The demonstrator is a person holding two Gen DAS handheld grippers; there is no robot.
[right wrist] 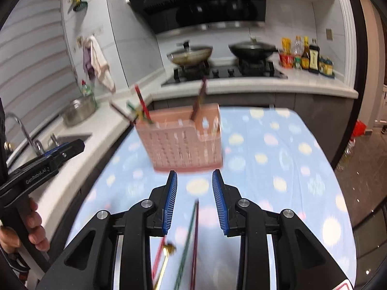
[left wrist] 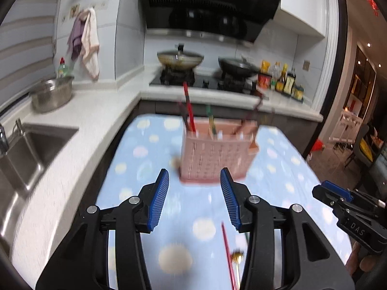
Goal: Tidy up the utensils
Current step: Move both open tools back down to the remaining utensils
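Pink slotted caddy ahead of right gripper; loose chopsticks below the spread, empty jaws.
Left gripper likewise agape, empty. Risk: thin sticks rolling or slipping on cloth during pinch.

Both grippers hang side by side with jaws spread wide and nothing between them: the left gripper and the right gripper. A hand grips the left handle.
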